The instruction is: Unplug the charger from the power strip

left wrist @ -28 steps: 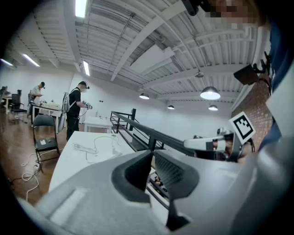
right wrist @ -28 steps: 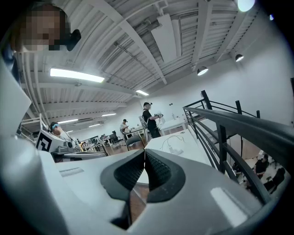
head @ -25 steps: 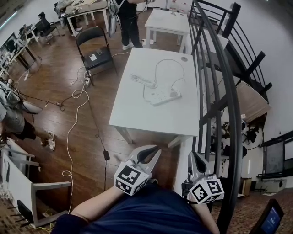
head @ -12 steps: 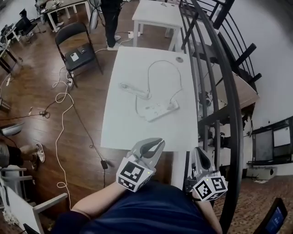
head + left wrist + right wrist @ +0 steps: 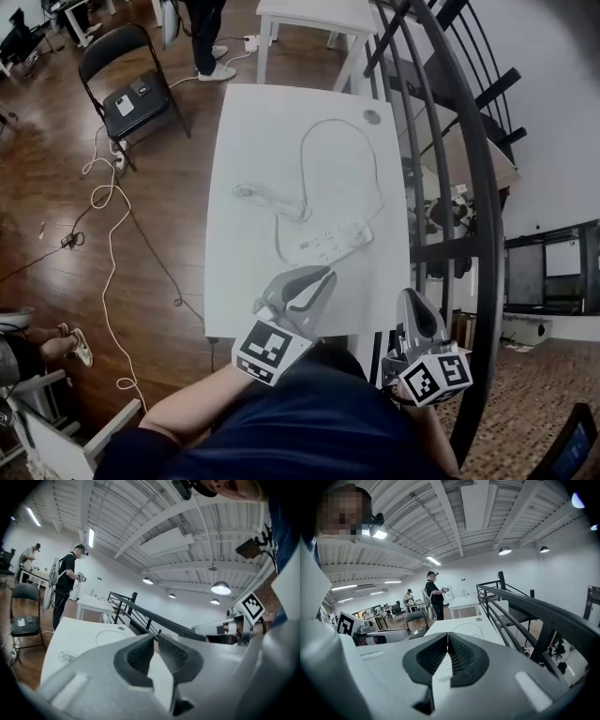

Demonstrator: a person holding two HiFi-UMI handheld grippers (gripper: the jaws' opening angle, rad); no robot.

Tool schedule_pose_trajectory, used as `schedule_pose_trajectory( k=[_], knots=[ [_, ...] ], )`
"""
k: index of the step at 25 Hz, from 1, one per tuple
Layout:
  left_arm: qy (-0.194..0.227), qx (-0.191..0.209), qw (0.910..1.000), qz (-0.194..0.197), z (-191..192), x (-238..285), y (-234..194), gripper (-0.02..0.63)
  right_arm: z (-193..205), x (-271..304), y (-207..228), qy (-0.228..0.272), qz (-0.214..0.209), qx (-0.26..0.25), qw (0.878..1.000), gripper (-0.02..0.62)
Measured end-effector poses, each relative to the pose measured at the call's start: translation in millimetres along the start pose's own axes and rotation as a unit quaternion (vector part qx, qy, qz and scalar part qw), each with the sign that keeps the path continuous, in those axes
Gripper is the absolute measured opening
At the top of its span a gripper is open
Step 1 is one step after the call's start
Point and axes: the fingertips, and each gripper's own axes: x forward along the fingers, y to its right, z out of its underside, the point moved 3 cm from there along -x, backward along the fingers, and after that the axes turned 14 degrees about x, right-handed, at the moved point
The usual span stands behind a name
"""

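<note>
A white power strip (image 5: 330, 242) lies on the white table (image 5: 253, 122), near its front right. A thin white cord (image 5: 339, 123) loops from it toward the far side. A small white charger piece (image 5: 281, 203) with a short cord lies just left of the strip; I cannot tell what is plugged in. My left gripper (image 5: 323, 277) hovers over the table's near edge, just short of the strip, jaws nearly touching and empty (image 5: 156, 637). My right gripper (image 5: 413, 300) is shut and empty (image 5: 448, 634), off the table's right corner beside the railing.
A dark metal railing (image 5: 478, 187) runs along the table's right side. A black folding chair (image 5: 127, 80) and loose cables (image 5: 103, 206) lie on the wooden floor to the left. A second white table (image 5: 309, 14) and a standing person (image 5: 202, 28) are beyond.
Both grippers have travelled forward toward the table, which now sits closer and lower in the head view. The left gripper's tips now overlap the table's near edge. Jaws unchanged.
</note>
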Motion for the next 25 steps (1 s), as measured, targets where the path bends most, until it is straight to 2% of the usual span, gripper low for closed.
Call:
schedule_pose_trajectory(
  k=[4,8,13,18,22,25],
  knots=[
    [-0.017,0.002,0.9998,-0.009,4.8,18.1,-13.8,0.058,-8.1,28.3,10.8,-0.017,-0.013,-0.004,1.000,0.011],
    [-0.050,0.028,0.9982,-0.019,11.8,35.3,-20.9,0.119,-11.5,57.6,18.9,-0.045,-0.045,-0.026,0.998,0.016],
    [-0.110,0.036,0.9932,-0.014,44.0,54.8,-19.3,0.194,18.5,93.0,36.6,-0.101,-0.069,-0.083,0.989,0.166],
    [-0.169,0.072,0.9829,-0.011,90.4,80.8,-23.6,0.220,73.4,134.1,63.9,-0.175,-0.053,-0.116,0.976,0.285],
    [-0.209,0.061,0.9759,-0.009,126.3,101.6,-32.9,0.239,103.1,168.1,84.4,-0.204,-0.025,-0.143,0.968,0.293],
    [-0.237,0.105,0.9658,-0.006,151.5,111.7,-40.1,0.239,118.0,188.5,91.4,-0.222,-0.010,-0.149,0.964,0.293]
  ],
)
